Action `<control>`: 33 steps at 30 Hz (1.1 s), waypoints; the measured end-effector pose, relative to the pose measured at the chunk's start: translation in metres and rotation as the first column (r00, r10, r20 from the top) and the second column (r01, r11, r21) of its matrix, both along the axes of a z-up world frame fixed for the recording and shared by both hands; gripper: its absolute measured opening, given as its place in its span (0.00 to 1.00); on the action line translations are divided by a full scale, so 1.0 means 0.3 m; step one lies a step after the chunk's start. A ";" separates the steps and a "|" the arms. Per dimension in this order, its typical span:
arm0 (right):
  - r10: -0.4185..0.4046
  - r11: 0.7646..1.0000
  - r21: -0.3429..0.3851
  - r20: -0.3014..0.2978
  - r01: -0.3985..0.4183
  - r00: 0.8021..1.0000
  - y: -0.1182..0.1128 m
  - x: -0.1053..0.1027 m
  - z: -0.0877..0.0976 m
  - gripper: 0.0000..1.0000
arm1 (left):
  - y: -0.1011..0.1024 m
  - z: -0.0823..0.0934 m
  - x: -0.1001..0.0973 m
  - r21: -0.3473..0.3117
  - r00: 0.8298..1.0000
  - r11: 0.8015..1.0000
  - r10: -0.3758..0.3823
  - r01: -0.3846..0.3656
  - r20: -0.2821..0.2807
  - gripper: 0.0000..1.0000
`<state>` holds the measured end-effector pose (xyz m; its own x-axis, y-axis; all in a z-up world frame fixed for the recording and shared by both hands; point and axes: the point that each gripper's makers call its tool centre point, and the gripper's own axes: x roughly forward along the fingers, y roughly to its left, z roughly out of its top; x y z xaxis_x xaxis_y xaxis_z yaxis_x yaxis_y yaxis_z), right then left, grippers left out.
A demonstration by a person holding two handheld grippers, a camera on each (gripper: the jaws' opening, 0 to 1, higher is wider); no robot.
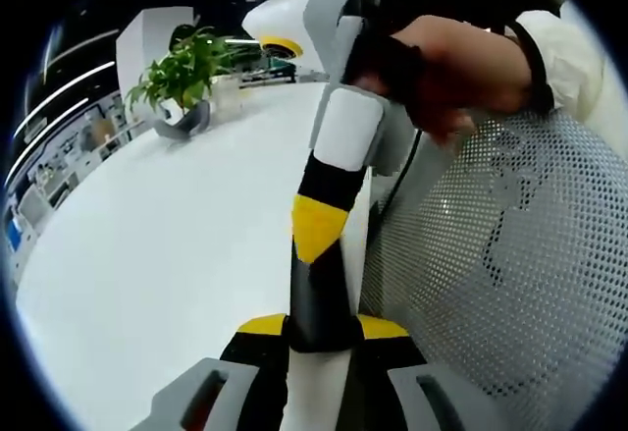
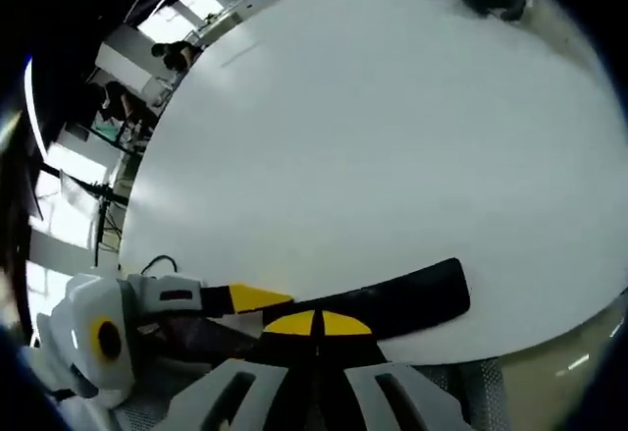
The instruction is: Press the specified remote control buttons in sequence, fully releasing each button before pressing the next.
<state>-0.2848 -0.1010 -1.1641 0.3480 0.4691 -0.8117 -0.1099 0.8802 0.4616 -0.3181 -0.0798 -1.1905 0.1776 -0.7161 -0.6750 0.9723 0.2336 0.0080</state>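
The remote (image 1: 319, 298) is a long black bar held out over the near edge of the white bench (image 1: 167, 244), its near end clamped between the yellow-tipped jaws of the left claw (image 1: 322, 328). In the right gripper view the same remote (image 2: 402, 298) runs slantwise along the bench (image 2: 392, 136) edge, with the left claw (image 2: 250, 300) gripping its left end from the side. The right claw (image 2: 316, 323) has its jaws pinched together, with nothing between them; the yellow tips meet at a thin seam and sit against the top face of the remote. From the left gripper view that right claw (image 1: 316, 230) comes down from above, its tip on the remote, with a hand (image 1: 451, 68) wrapped round its white body. A potted plant (image 1: 186, 78) stands well away at the far side of the bench, and a mesh chair back (image 1: 510, 254) is just beside the claws on the right
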 end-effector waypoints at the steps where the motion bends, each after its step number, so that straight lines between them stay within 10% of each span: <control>1: 0.002 1.000 -0.006 0.036 -0.002 0.999 -0.003 0.012 0.008 0.00 | 0.000 -0.001 0.000 0.001 1.000 1.000 -0.002 0.002 -0.001 0.25; 8: -0.013 1.000 0.017 0.299 0.009 0.954 -0.005 0.107 0.143 0.00 | 0.003 0.001 0.000 0.013 1.000 1.000 -0.004 0.004 -0.010 0.25; 15: 0.002 0.998 -0.053 0.569 0.035 0.822 -0.072 0.139 0.343 0.09 | 0.010 0.002 0.024 0.055 0.999 0.998 0.005 -0.003 -0.033 0.24; 23: 0.020 0.989 -0.122 0.671 0.085 0.741 -0.143 0.110 0.395 0.41 | 0.034 0.003 0.085 0.082 0.999 0.996 -0.027 0.029 -0.026 0.24; 33: 0.015 0.971 -0.186 0.675 0.151 0.738 -0.208 0.110 0.367 0.66 | 0.084 -0.004 0.180 0.136 0.998 0.989 -0.047 0.052 -0.037 0.24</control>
